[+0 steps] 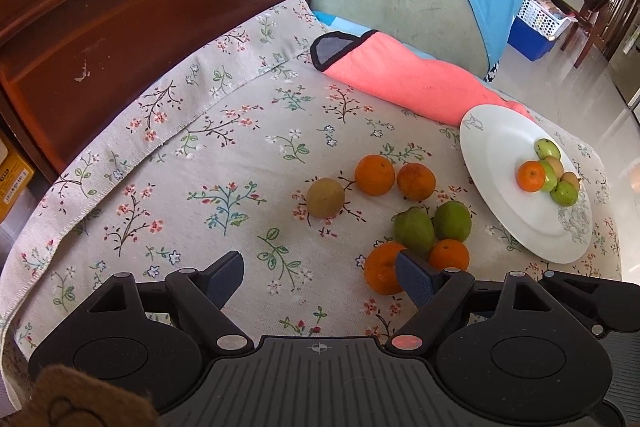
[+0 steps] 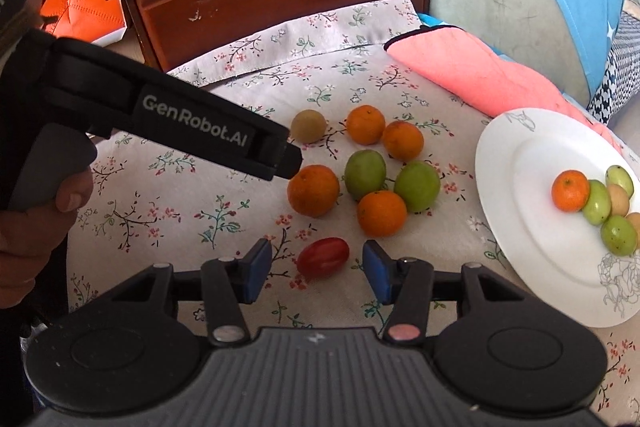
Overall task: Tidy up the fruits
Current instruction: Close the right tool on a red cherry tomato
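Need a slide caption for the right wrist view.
Right gripper, jaws open, straddles a red tomato on the floral cloth; white plate of fruit at right.

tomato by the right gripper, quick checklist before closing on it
1. Tomato between the right gripper pads: ok, roughly centred.
2. Pads touching it: not ok, gaps show on both sides.
3. Nothing else in the jaws' path: ok, nearest orange sits apart, beyond it.
4. Left gripper out of the way: ok, open and empty over the cloth.
5. Free room on the plate: ok, fruit fills one side only.
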A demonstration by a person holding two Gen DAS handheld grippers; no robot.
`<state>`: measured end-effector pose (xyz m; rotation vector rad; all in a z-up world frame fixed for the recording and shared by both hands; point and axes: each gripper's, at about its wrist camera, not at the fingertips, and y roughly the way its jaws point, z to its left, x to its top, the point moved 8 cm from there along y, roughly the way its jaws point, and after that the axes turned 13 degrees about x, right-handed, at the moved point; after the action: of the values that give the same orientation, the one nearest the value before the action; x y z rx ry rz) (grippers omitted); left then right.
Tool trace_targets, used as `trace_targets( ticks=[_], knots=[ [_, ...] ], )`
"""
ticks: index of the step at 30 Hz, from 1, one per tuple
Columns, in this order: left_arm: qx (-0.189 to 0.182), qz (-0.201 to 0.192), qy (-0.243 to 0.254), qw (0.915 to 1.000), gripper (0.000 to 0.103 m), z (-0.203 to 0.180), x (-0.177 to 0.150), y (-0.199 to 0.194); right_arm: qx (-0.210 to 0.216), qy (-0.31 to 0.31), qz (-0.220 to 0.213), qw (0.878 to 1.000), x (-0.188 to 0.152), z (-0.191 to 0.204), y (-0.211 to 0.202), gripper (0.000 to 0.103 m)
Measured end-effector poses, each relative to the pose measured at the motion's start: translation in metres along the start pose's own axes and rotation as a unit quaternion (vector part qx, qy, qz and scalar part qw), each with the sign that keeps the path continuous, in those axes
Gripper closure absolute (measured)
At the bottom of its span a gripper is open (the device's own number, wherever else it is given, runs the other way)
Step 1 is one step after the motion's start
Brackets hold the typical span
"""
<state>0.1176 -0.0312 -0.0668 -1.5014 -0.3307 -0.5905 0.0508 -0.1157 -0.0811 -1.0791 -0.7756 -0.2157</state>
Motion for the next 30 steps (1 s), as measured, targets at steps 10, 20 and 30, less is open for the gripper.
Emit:
trace_targets(
  ticks=[10,20,30],
  knots=[
    [-0.012,-0.002,0.019,0.9997,0.018,-0.012,-0.006,0.000,0.003,-0.002,0.004,1.000,-0.005,0.002,-0.005,0.082],
    [-0.007,-0.013,0.040,0.9991,0.019,-0.024,-0.010,0.000,0.013,0.015,-0.003,1.000,-0.010,-0.002,-0.014,0.079],
    [-0.006,-0.012,0.028,0.9995,0.021,-0.023,-0.010,0.006,0.001,0.012,-0.011,1.000,-0.004,0.003,-0.003,0.066]
  ],
)
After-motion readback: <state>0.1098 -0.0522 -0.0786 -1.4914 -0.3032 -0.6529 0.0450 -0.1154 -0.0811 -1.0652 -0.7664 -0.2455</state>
